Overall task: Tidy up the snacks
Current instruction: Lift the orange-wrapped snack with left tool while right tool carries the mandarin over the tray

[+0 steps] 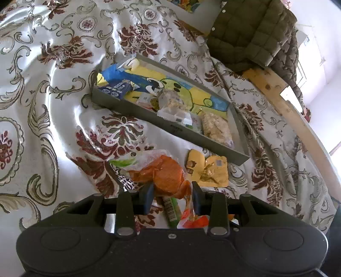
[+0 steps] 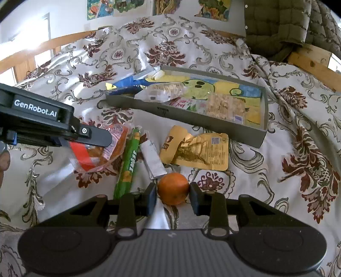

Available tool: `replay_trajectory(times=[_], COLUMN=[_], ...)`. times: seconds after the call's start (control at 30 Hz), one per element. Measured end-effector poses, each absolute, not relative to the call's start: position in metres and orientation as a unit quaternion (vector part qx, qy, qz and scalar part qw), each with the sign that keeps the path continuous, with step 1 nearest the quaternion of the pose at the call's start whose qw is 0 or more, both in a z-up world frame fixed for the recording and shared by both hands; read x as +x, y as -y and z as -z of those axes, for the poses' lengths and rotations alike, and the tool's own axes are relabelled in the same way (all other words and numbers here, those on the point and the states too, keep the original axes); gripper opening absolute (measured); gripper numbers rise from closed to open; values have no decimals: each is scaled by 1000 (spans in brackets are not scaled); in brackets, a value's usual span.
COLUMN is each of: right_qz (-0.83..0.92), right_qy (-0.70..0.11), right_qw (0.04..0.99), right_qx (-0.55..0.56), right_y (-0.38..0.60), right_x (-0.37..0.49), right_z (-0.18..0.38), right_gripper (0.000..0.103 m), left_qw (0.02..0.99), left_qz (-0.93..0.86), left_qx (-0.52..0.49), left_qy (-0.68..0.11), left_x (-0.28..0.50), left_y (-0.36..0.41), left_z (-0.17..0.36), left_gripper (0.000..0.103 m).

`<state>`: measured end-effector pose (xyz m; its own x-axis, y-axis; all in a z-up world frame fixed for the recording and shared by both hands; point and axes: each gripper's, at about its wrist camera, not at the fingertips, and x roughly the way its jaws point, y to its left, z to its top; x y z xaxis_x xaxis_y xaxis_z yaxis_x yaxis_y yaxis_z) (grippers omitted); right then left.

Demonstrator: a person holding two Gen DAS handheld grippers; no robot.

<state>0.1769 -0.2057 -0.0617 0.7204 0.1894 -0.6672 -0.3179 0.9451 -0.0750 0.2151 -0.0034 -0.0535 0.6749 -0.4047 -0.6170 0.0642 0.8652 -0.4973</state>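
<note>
A grey tray (image 1: 170, 129) (image 2: 191, 120) on the patterned bedspread holds several snack packets. In the left wrist view my left gripper (image 1: 172, 195) has its jaws around an orange snack bag (image 1: 168, 176), fingers touching its sides; the same bag shows in the right wrist view (image 2: 102, 153) under the left gripper's finger (image 2: 96, 137). My right gripper (image 2: 173, 195) is open with a mandarin orange (image 2: 173, 188) between its fingertips, on the bedspread. A yellow pouch (image 2: 198, 149) (image 1: 211, 170), a green stick pack (image 2: 129, 164) (image 1: 171, 209) and a silver sachet (image 2: 152, 159) lie in front of the tray.
An olive quilted jacket (image 2: 283, 27) (image 1: 251, 34) hangs over the wooden bed frame (image 1: 287, 106) at the back right. Pictures (image 2: 100, 8) hang on the wall behind. The bedspread (image 1: 53, 106) is wrinkled.
</note>
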Motion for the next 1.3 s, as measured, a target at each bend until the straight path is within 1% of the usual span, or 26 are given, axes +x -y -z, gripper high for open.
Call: replay_trajectory(times=[0.37, 0.53, 0.73, 1.0, 1.3], right_qz=[-139, -139, -136, -124, -105], right_qy=[-333, -318, -281, -278, -242], right_qw=[928, 934, 946, 950, 964], right_qx=[-89, -88, -85, -64, -41], right_y=[206, 206, 209, 217, 223], right_x=[174, 173, 172, 184, 209], right_z=[58, 53, 40, 38, 25], right_gripper=[37, 37, 36, 36, 36], left_qw=[887, 899, 915, 921, 930], left_qz=[140, 151, 159, 160, 170], left_qx=[-252, -251, -242, -232, -214], left_qy=[-360, -324, -280, -268, -248], left_x=[207, 203, 209, 222, 241], left_y=[-4, -5, 3, 9, 18], left_z=[44, 35, 24, 24, 15], left_gripper=[37, 37, 37, 37, 37])
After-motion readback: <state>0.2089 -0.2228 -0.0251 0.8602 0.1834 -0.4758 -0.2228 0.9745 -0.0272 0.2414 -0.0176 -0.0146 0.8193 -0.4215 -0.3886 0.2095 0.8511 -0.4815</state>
